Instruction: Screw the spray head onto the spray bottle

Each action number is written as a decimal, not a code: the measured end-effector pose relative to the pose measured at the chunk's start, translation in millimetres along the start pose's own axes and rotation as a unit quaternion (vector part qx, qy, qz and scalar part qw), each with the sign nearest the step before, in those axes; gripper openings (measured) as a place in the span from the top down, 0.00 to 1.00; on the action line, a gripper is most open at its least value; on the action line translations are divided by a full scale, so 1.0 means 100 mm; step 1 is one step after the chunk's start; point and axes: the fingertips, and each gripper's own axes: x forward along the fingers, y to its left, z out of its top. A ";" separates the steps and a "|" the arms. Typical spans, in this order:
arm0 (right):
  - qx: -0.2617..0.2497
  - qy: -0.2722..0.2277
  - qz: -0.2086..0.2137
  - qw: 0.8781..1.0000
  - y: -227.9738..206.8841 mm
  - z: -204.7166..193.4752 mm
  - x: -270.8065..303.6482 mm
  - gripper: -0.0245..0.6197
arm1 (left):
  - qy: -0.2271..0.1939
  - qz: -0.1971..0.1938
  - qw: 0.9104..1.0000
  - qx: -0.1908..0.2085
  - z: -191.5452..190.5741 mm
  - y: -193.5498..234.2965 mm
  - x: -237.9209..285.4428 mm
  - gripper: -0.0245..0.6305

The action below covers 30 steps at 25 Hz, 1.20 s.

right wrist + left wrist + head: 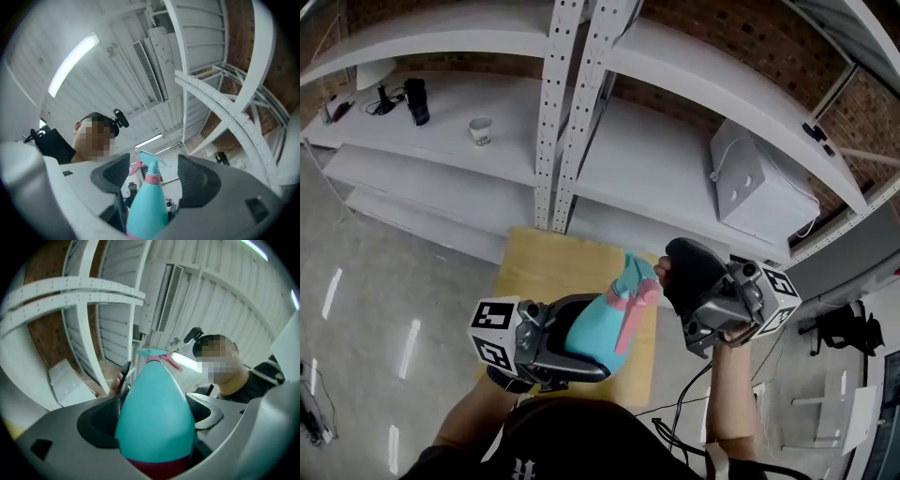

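A teal spray bottle with a pink collar and trigger hangs tilted above a small wooden table. My left gripper is shut on its fat body, near the dark red base. In the left gripper view the bottle fills the space between the jaws. The teal spray head sits on the bottle's neck. My right gripper is just right of the head. In the right gripper view its jaws stand open on either side of the spray head, with gaps on both sides.
Behind the table is a white shelf unit with a perforated upright. On it stand a black object, a small cup and a white box. Grey floor lies left and right of the table.
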 end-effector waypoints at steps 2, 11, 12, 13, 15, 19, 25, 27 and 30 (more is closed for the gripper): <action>0.009 0.025 0.073 0.997 0.05 -0.13 0.18 0.49 | 0.001 -0.052 0.997 -0.051 -0.10 -0.12 0.10 0.32; 0.003 0.049 0.139 0.989 0.26 -0.25 0.51 0.81 | 0.002 -0.080 0.989 -0.127 -0.28 -0.13 0.15 0.32; 0.000 0.059 0.108 0.992 0.17 -0.28 0.51 0.81 | 0.010 -0.050 0.993 -0.105 -0.28 -0.06 0.12 0.31; -0.007 0.070 0.070 0.995 0.08 -0.31 0.51 0.82 | 0.023 -0.011 0.997 -0.076 -0.27 0.02 0.07 0.32; -0.029 0.094 -0.017 0.995 -0.13 -0.36 0.47 0.82 | 0.061 0.080 0.995 -0.006 -0.26 0.21 -0.05 0.32; -0.026 0.090 -0.157 0.983 -0.48 -0.40 0.31 0.82 | 0.141 0.242 0.950 0.139 -0.24 0.53 -0.22 0.32; 0.014 0.062 -0.274 0.960 -0.79 -0.44 0.07 0.82 | 0.215 0.386 0.846 0.297 -0.23 0.82 -0.39 0.32; 0.020 0.057 -0.291 0.955 -0.83 -0.45 0.05 0.82 | 0.223 0.405 0.828 0.319 -0.23 0.86 -0.41 0.32; 0.031 0.051 -0.312 0.948 -0.88 -0.46 0.01 0.82 | 0.223 0.397 0.839 0.299 -0.28 0.89 -0.42 0.32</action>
